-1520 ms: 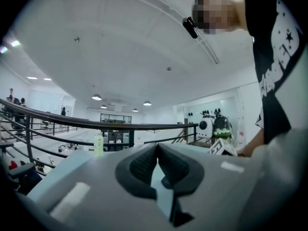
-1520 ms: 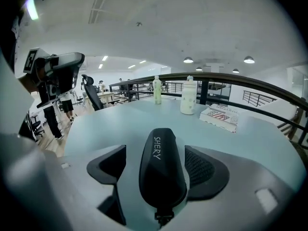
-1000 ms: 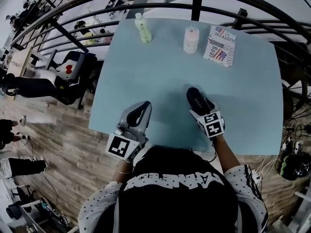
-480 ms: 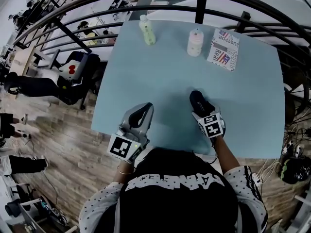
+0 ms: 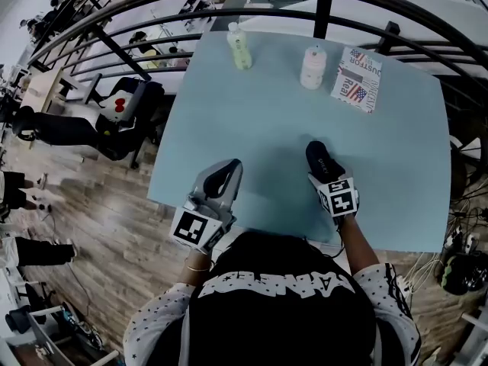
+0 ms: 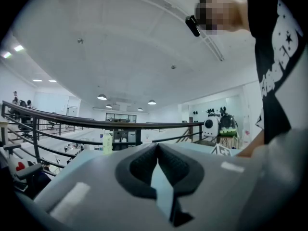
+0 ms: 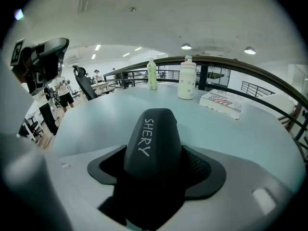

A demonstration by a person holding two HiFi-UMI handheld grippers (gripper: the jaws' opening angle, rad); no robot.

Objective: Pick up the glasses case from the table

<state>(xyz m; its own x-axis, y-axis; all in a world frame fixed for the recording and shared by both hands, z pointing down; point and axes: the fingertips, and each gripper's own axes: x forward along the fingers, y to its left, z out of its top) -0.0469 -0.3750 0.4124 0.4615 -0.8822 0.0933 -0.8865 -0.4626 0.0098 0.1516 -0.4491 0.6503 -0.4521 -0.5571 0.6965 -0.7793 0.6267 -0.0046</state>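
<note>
The black glasses case (image 5: 321, 159), printed "SHERY" (image 7: 153, 138), sits between the jaws of my right gripper (image 5: 326, 175) over the near right part of the pale blue table (image 5: 252, 105). The right gripper (image 7: 155, 163) is shut on the case's near end, and the far end sticks out ahead. I cannot tell whether the case touches the tabletop. My left gripper (image 5: 226, 172) is over the table's near left edge, its pads (image 6: 139, 166) closed against each other with nothing held. It also shows at the upper left as the left gripper (image 7: 41, 61) in the right gripper view.
At the table's far side stand a green bottle (image 5: 240, 48), a white bottle (image 5: 313, 67) and a printed box (image 5: 357, 79). A dark metal railing (image 5: 229, 6) curves behind the table. Wooden floor and office chairs (image 5: 114, 117) lie to the left.
The head view has shifted a little; both grippers keep nearly the same places over the table. The right gripper stays shut on the case.
</note>
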